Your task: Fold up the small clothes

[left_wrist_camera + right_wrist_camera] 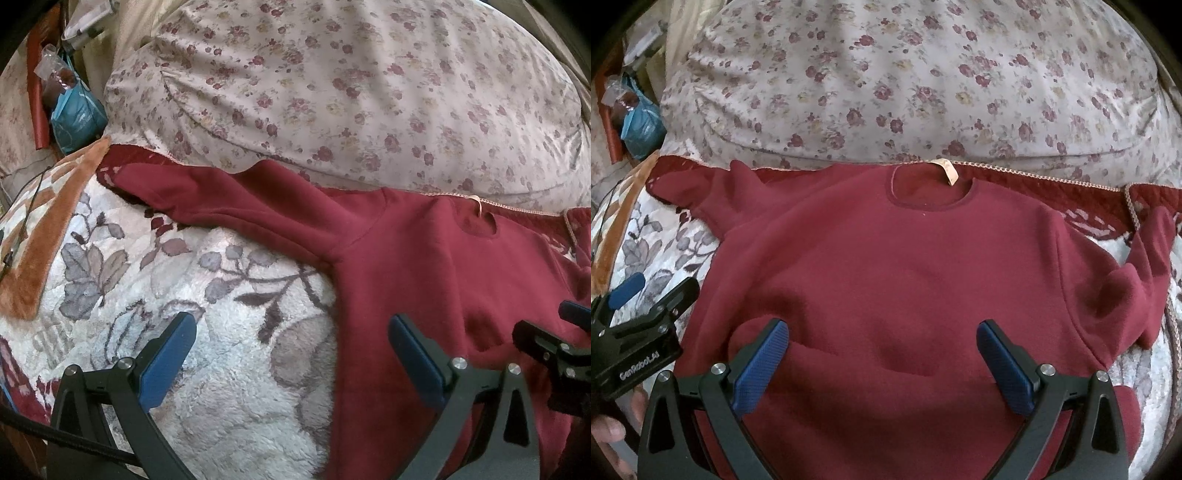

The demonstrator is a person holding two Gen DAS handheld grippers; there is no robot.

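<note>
A small dark red fleece sweater [886, 266] lies flat, front up, on a fluffy floral blanket [221, 332], neck hole and pale label [948, 170] at the far side. Its left sleeve [229, 206] stretches out to the left; its right sleeve [1148, 269] bends upward at the right. My right gripper [882, 358] is open and empty, above the sweater's lower body. My left gripper [291, 350] is open and empty, straddling the sweater's left side edge; it also shows in the right wrist view [646, 306].
A large pillow with a red flower print [905, 74] lies just beyond the sweater's collar. A quilted red cover with braided trim [1071, 184] lies under the collar. A blue plastic bag [74, 118] and clutter sit at the far left.
</note>
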